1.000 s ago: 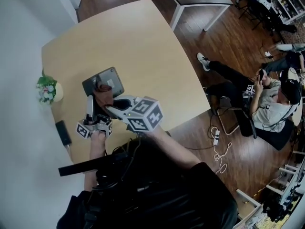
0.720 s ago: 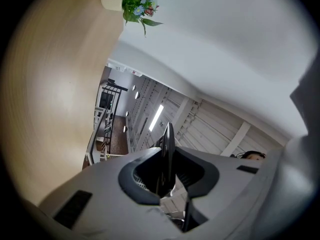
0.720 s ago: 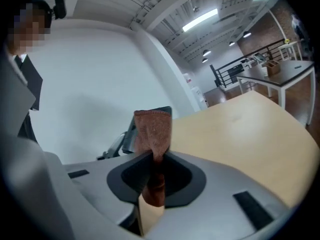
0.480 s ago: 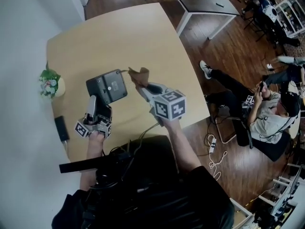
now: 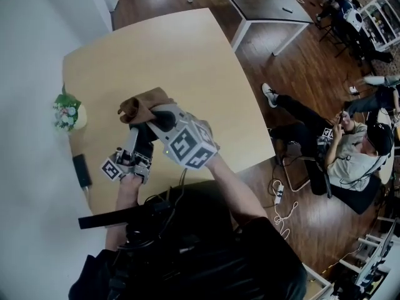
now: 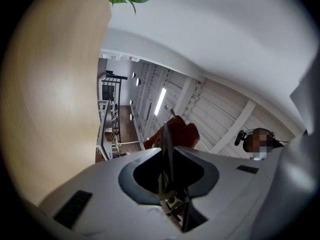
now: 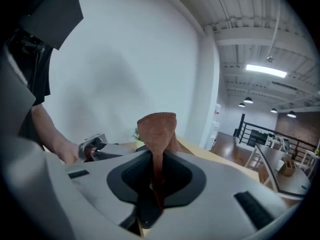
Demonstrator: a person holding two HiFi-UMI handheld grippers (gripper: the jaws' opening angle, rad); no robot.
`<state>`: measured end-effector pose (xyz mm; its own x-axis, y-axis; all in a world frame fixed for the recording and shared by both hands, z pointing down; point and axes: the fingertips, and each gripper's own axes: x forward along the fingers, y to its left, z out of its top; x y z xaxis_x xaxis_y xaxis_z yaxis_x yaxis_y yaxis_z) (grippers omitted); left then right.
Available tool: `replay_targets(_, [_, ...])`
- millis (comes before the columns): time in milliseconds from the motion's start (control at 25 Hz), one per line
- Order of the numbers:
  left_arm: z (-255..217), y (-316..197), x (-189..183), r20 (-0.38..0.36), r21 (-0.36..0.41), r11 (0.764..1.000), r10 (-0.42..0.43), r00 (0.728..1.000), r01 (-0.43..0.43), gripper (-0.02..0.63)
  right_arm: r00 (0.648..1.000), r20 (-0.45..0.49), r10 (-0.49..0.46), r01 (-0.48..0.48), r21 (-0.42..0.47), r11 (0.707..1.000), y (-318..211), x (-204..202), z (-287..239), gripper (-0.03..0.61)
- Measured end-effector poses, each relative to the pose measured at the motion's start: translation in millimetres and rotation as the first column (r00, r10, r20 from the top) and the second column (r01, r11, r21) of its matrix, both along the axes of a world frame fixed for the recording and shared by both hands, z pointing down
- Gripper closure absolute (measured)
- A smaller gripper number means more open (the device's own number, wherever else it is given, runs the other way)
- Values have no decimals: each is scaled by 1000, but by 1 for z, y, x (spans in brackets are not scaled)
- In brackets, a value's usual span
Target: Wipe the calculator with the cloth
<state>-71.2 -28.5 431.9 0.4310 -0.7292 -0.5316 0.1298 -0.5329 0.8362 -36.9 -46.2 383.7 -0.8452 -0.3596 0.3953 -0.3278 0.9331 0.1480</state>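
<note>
The brown cloth (image 5: 140, 104) is pinched in my right gripper (image 5: 149, 116), which is shut on it and holds it over the calculator. The dark calculator (image 5: 144, 138) is held above the table, mostly hidden under the cloth and the right gripper. My left gripper (image 5: 135, 135) is shut on the calculator's near edge. In the left gripper view the calculator (image 6: 167, 143) shows edge-on as a thin dark plate between the jaws, with the cloth (image 6: 183, 133) just beyond it. In the right gripper view the cloth (image 7: 157, 128) stands up from between the jaws.
The tan table (image 5: 187, 61) carries a small flower pot (image 5: 66, 115) at its left edge and a black flat object (image 5: 81, 170) near the front left corner. A person sits on a chair (image 5: 353, 145) to the right. Another table (image 5: 269, 5) stands behind.
The right gripper swung the cloth off to the calculator's right, then back left over it, so the calculator is now covered. The left gripper has lifted the calculator slightly.
</note>
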Motion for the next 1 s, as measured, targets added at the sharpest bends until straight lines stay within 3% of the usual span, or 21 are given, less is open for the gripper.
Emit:
replay_targets(240, [2, -8, -17, -86, -20, 999, -37, 996, 35, 541, 986, -83, -145, 138, -87, 987, 57, -7, 37, 522])
replay_targets(440, [7, -13, -17, -82, -32, 999, -40, 996, 37, 545, 956, -159, -245, 202, -249, 947, 99, 10, 75, 522])
replay_targets(520, [9, -13, -19, -80, -37, 998, -46, 996, 43, 546, 975, -107, -196, 157, -293, 943, 88, 21, 68, 522])
replay_targets(600, [10, -13, -21, -66, -40, 998, -44, 997, 42, 546, 998, 13, -69, 70, -315, 947, 57, 31, 39, 522])
replay_targets(720, [16, -11, -18, -27, -43, 999, -24, 999, 23, 546, 975, 143, 172, -135, -239, 962, -7, 51, -10, 522])
replay_targets(800, [19, -9, -10, -4, -44, 999, -5, 1000, 4, 546, 964, 119, 237, -223, -125, 967, -34, 52, -23, 522])
replay_targets(880, [22, -8, -2, 2, -55, 998, 11, 1000, -11, 546, 980, 34, 195, -193, -48, 980, -37, 37, -13, 522])
replay_targets(1000, [37, -10, 1, -5, -112, 994, 9, 1000, -9, 538, 991, -113, 73, -78, -43, 996, -11, 11, 30, 522])
